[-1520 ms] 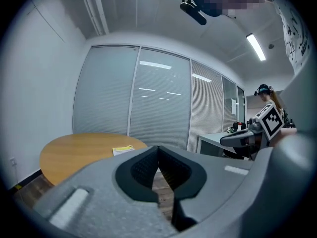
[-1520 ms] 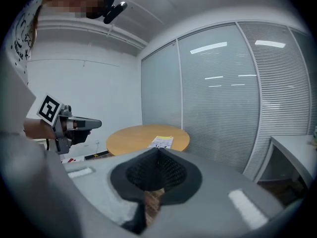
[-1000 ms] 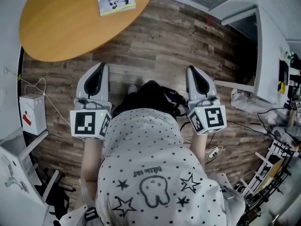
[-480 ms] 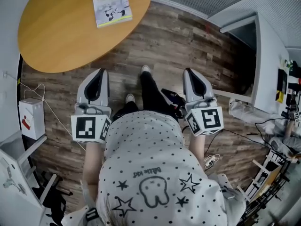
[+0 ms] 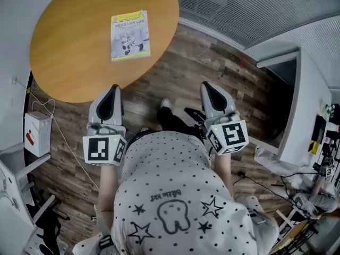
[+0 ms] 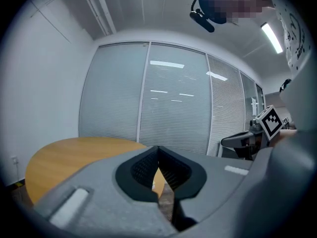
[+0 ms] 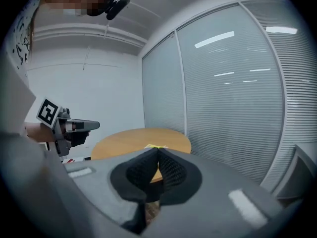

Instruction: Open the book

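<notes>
Status: the book [image 5: 130, 35] lies closed, cover up, flat on the round table [image 5: 74, 62], on the part of the top nearest the table's right-hand rim as seen in the head view. Neither tool has reached it. The left gripper [image 5: 112, 89] is held just off the table's near rim, and the right gripper [image 5: 207, 86] is well clear of that rim, over the wood floor [image 5: 223, 52]. Both gripper views show the padded jaws clenched tip to tip with nothing between them, so I judge the task not yet begun. Hazards from here: a clenched jaw arriving at the cover can only shove it, and a thin book on a smooth top is likely to skid toward the close right-hand rim and drop off. To prevent this, I would part the jaws before contact and pin the book to the table with one tool while the other lifts. A second fault is catching several pages along with the cover, or creasing the cover by pinching its corner too hard. A third is striking the table's near rim on the way in, since both tools sit low beside it.
</notes>
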The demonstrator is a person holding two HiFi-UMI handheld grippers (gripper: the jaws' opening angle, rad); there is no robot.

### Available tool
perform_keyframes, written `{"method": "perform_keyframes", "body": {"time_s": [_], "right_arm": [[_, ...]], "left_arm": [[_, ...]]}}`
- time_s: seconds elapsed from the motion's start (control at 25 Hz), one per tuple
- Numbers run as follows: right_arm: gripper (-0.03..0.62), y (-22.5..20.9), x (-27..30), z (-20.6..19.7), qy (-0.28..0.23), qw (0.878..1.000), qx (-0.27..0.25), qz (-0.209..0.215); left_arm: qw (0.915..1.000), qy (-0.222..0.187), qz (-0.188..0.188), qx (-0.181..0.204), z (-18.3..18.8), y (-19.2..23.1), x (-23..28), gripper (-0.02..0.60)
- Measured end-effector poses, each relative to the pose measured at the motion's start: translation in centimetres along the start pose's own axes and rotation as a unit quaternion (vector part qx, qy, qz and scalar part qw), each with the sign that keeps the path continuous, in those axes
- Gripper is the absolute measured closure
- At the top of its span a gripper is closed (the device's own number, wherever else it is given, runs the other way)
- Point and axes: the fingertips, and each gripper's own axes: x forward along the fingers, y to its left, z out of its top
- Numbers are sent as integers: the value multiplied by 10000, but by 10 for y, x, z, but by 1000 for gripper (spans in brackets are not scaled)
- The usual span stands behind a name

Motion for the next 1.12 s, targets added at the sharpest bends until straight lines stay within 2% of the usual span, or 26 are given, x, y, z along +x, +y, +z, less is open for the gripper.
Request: {"method": "perform_keyframes", "body": {"time_s": [0.2,0.48,0.84,1.12], "right_arm": [[589,-31,25,2,56,9997,75,242],[589,-67,46,4,146,9992,104,357],[590,-78,55,-5,275,9983,199,476],[590,-79,62,-1,280,9987,197,390]], "left_arm": [[9996,89,249,-36,-2,-3,29,575],[9987,56,498,-66,-1,-2,56,575],[9971,157,739,-81,-11,1,59,575],[9972,168,733,35,-9,15,66,575]]}}
